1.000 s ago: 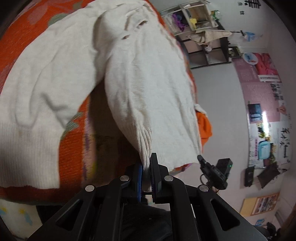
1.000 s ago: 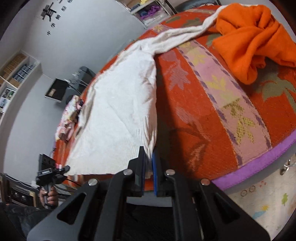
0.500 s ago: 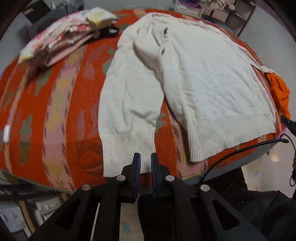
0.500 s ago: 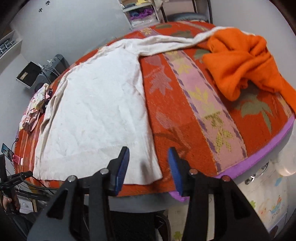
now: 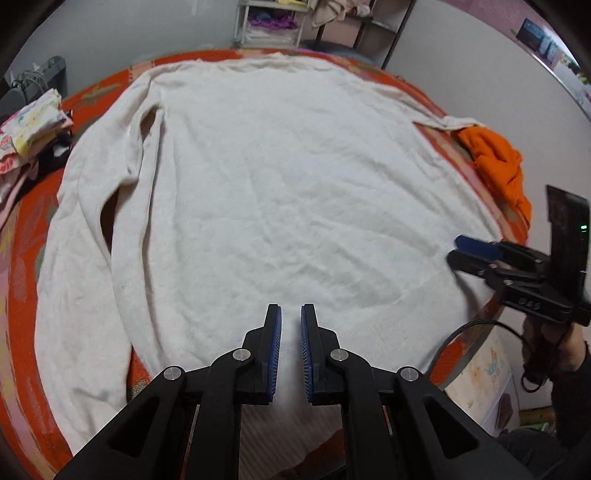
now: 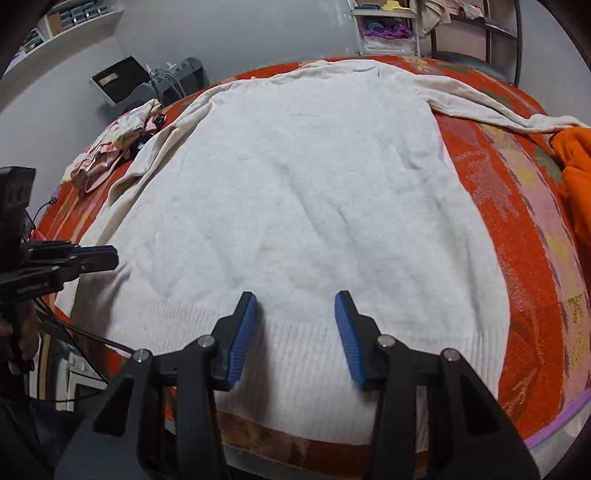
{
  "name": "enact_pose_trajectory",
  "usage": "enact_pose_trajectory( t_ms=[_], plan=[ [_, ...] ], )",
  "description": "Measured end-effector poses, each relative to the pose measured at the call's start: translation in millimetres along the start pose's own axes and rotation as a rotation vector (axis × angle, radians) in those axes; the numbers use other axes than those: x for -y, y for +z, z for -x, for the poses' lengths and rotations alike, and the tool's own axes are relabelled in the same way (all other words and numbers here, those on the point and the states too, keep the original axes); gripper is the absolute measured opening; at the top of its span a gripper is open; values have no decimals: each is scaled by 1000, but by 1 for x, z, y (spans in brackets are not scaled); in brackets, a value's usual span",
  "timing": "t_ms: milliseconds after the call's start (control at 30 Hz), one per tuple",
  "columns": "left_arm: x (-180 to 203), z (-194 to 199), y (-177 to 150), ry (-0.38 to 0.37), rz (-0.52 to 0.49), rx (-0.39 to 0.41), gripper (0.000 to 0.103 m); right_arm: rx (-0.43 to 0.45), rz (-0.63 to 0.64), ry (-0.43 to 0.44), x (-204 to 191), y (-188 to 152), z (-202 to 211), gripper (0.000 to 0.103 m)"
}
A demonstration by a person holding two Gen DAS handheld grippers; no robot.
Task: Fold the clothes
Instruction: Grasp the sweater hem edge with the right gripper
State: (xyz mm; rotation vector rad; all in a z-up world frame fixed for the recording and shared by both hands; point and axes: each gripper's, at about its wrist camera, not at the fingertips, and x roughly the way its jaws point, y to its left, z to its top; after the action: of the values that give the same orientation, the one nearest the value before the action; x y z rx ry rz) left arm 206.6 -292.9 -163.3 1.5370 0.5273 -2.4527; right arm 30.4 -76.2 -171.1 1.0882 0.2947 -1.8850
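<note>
A cream knit sweater (image 5: 277, 166) (image 6: 314, 184) lies spread flat on a round orange-red patterned cover (image 5: 22, 258) (image 6: 517, 240), ribbed hem nearest me. One sleeve (image 5: 92, 221) runs down the left side; the other sleeve (image 6: 498, 110) stretches toward the right. My left gripper (image 5: 291, 310) hovers over the hem near the middle, jaws nearly together with nothing between them; it enters the right wrist view at the left (image 6: 112, 258). My right gripper (image 6: 295, 299) stands open above the hem, holding nothing; the left wrist view shows it by the sweater's right corner (image 5: 456, 249).
A crumpled orange garment (image 5: 498, 162) (image 6: 576, 173) lies at the cover's right edge, touching the sleeve end. A pile of folded floral clothes (image 5: 29, 129) (image 6: 114, 147) sits at the left. Shelving (image 5: 273, 22) (image 6: 388, 26) stands behind. A cable hangs off the near edge.
Both grippers have let go of the sweater, which now lies flat. The right jaws have opened. Both views have swung round to face the sweater from its hem.
</note>
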Motion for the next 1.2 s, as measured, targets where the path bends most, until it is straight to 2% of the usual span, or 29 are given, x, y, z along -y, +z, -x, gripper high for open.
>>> enact_pose_trajectory(
  t_ms=[133,200,233,300,367,400,433,467,500,533,600,667,733,800,933,1033,1100,1167,1200],
  plan=[
    [-36,17,-30,-120,92,28,7,-41,136,-62,-1,-16,13,44],
    [-46,39,-45,-172,112,44,8,-68,186,-101,0,-22,17,44],
    [-52,55,-55,-205,116,60,8,-78,174,-98,0,-19,21,44],
    [-69,92,-73,-226,153,122,8,-46,143,-35,-8,-6,38,46],
    [-96,126,-89,-189,226,184,8,36,208,75,-43,14,58,47],
    [-111,139,-95,-146,270,210,8,70,272,138,-72,24,63,53],
    [-126,152,-101,-103,314,235,11,93,345,204,-108,30,62,67],
    [-142,165,-107,-59,358,261,15,113,419,271,-144,35,60,75],
    [-158,175,-114,-6,395,282,25,107,492,339,-182,35,52,82],
    [-171,182,-120,64,422,298,36,99,566,404,-220,34,44,80],
    [-189,192,-133,191,468,326,47,58,716,463,-286,23,14,80],
    [-205,198,-146,195,517,357,49,4,852,465,-339,5,-16,80],
    [-218,203,-158,170,561,384,50,-49,927,464,-366,-8,-42,79],
    [-225,205,-166,129,582,402,50,-100,907,444,-373,-8,-63,79],
    [-235,201,-171,109,586,398,50,-204,855,393,-375,-3,-95,80],
    [-247,193,-174,77,607,382,50,-223,891,357,-382,-8,-103,79],
    [-253,188,-176,57,626,375,50,-227,931,336,-387,-13,-105,72],
    [-258,184,-177,43,640,369,50,-240,937,352,-391,-10,-105,52],
    [-260,182,-178,37,647,367,50,-268,880,377,-389,0,-108,17]
  ],
)
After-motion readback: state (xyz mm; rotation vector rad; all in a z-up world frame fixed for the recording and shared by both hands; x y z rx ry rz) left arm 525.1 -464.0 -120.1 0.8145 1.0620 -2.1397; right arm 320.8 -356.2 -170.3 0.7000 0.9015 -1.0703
